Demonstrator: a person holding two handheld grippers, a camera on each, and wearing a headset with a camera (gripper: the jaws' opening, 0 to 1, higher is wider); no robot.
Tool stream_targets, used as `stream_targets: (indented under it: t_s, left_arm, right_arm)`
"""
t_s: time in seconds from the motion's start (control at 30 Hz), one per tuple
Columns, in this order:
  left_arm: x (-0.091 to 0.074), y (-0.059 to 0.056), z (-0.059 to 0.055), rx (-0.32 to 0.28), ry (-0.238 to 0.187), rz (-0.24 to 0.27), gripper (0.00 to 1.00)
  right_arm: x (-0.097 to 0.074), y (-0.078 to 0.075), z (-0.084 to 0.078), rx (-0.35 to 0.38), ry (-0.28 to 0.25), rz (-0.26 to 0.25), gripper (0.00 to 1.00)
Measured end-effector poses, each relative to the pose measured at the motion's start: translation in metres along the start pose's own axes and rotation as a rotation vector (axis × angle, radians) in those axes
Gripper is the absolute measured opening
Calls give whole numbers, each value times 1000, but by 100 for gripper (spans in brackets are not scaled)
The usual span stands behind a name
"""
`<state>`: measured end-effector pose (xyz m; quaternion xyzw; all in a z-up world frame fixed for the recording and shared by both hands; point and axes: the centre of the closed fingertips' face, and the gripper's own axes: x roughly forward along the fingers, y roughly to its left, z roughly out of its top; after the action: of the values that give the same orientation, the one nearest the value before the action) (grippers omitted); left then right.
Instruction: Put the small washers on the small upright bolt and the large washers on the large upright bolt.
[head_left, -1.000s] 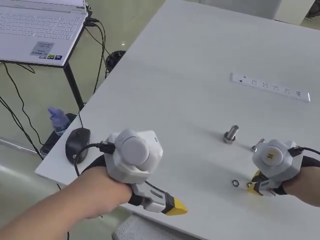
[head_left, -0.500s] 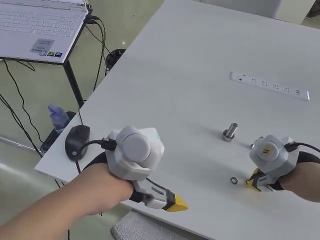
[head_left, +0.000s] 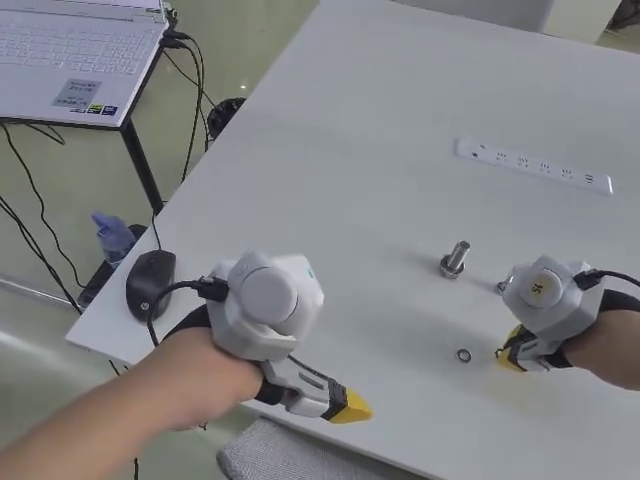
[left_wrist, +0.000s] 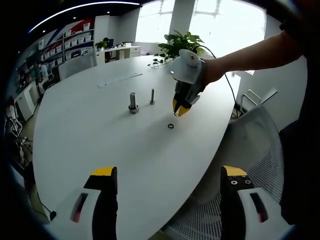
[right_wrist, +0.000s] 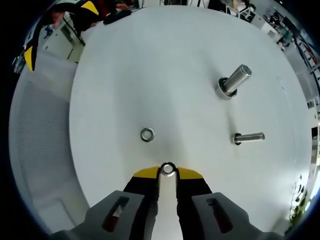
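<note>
Right gripper (right_wrist: 168, 173): jaws drawn nearly together, and there's a washer caught between the yellow tips!
Held washer (right_wrist: 168, 169): sitting right at the tip of the jaws, its hole facing the right gripper view, down low by the white table (right_wrist: 150, 65); I can't make out whether it touches the top.
Loose washer (right_wrist: 147, 134): flat on the table, just ahead of the right gripper's tips and a shade to their left, clear of both jaws.
Washer sizes: too small to call either one large or small.
Large bolt (right_wrist: 232, 81): standing upright on its head, well ahead of the right gripper and off to its right, nothing threaded on the part that shows.
Small bolt (right_wrist: 248, 137): upright too, nearer the right gripper than the large bolt, out to the right of the tips; the two bolts stand close beside each other but apart.
Left gripper (left_wrist: 168, 172): jaws spread wide, nothing between them, hanging at the near table edge well away from washers and bolts.
Across the table: in the left gripper view the right gripper points down with the loose washer just beside its tips.
Background: a power strip (head_left: 530, 165) lies beyond the bolts, a mouse (head_left: 150, 283) at the left edge, a laptop (head_left: 70, 50) on a side stand.
</note>
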<state>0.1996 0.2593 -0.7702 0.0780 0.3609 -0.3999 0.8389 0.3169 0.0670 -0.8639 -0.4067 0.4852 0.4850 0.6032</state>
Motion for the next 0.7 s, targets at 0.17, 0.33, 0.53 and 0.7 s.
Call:
stream_targets:
  t_s: [0.17,0.33,0.53,0.7]
  left_arm:
    - [1,3,2,0,-6,7,85]
    - [3,3,3,6,-2,8,87]
    - [7,2,4,9,0,5,90]
    - [8,2,5,-1,-2,4,90]
  right_arm:
    - [-7,-14,-16,28,1,-20,13]
    - [-22,-23,-17,57,-5,-36,13]
    - [-35,-35,-10,74,-23,-48,13]
    - [-43,-47,0,75,-38,-59,13]
